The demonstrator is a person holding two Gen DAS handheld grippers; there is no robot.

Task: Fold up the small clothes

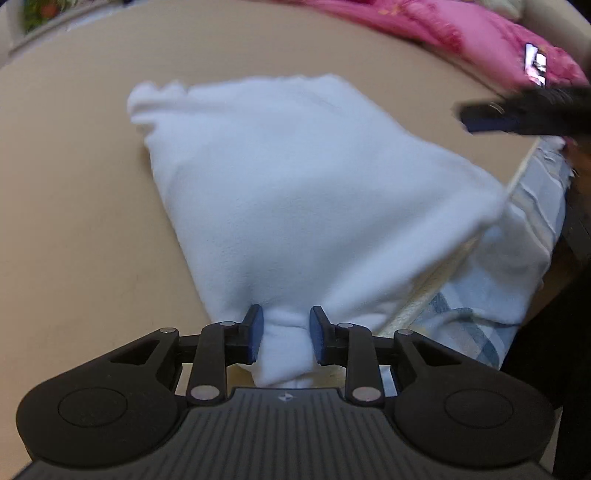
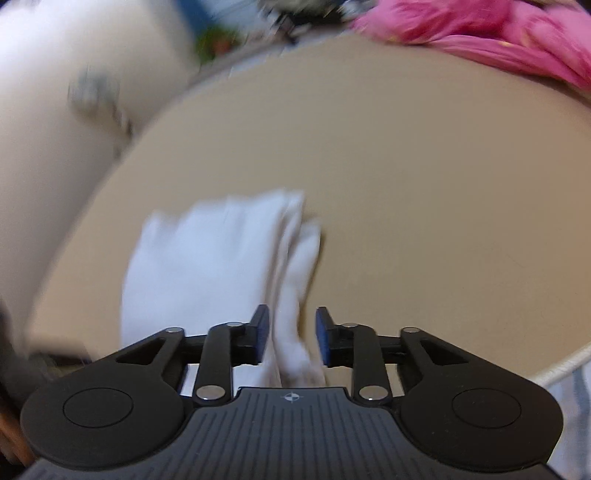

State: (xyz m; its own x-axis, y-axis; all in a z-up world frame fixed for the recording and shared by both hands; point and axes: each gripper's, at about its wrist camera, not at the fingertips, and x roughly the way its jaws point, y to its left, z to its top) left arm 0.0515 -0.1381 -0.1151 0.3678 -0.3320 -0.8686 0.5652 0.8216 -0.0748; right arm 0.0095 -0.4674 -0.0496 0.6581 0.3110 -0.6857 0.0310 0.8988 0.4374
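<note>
One white garment [image 1: 295, 192] lies spread on the tan table [image 1: 74, 221], a bunched corner pinched in the left gripper [image 1: 285, 334], another fold between the part-open right gripper's [image 2: 291, 334] pads, grip uncertain, pink fabric [image 1: 424, 26] beyond, plaid cloth [image 1: 476, 306] at the edge.

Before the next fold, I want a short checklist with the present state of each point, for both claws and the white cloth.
1. Left claw has cloth between its pads: ok, a bunched edge of the white cloth sits there.
2. Left claw shut tight on it: cannot tell, the pads flank the bunch with a wide gap.
3. Right claw has cloth between its pads: ok, a white fold passes through.
4. Right claw grip firm: cannot tell, the picture is blurred.
5. Cloth fully on the beige table: not ok, one corner hangs over the right edge.
6. Pink fabric away from the cloth: ok.
</note>
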